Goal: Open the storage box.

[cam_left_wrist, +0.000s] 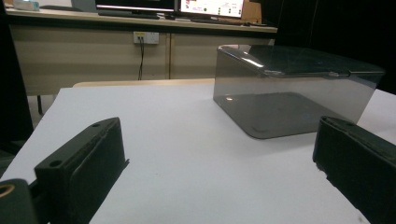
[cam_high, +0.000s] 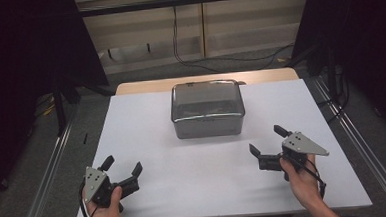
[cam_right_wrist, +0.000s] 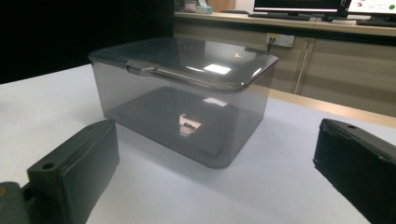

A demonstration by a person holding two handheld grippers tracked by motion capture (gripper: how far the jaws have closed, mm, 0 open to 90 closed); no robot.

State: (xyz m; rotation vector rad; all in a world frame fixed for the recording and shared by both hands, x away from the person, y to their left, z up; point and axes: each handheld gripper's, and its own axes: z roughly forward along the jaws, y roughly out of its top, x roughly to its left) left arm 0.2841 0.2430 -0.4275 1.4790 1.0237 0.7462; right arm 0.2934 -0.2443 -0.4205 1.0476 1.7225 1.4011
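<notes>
Lidded box (cam_high: 207,109) sits near bench (cam_high: 195,183) far edge, unobstructed; left tool (cam_high: 122,168) and right tool (cam_high: 266,141) gape wide, empty, at near corners.

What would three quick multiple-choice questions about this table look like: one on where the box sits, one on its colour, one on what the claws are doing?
1. Where does the box stand?
A. At the far middle of the white sheet
B. At the near left corner
C. On the floor

2. What colour is the box?
A. Bright red
B. Smoky grey, see-through
C. Solid white

3. How do the left claw and the right claw stand?
A. Both shut on the box
B. One lifts the lid
C. Both open, apart from the box

Answers:
1 A: the high view shows it centred toward the sheet's far edge.
2 B: both gripper views show the box's floor through its tinted walls.
3 C: each claw's jaws stand wide apart with bare sheet between them and the box, and the lid lies on top.
</notes>
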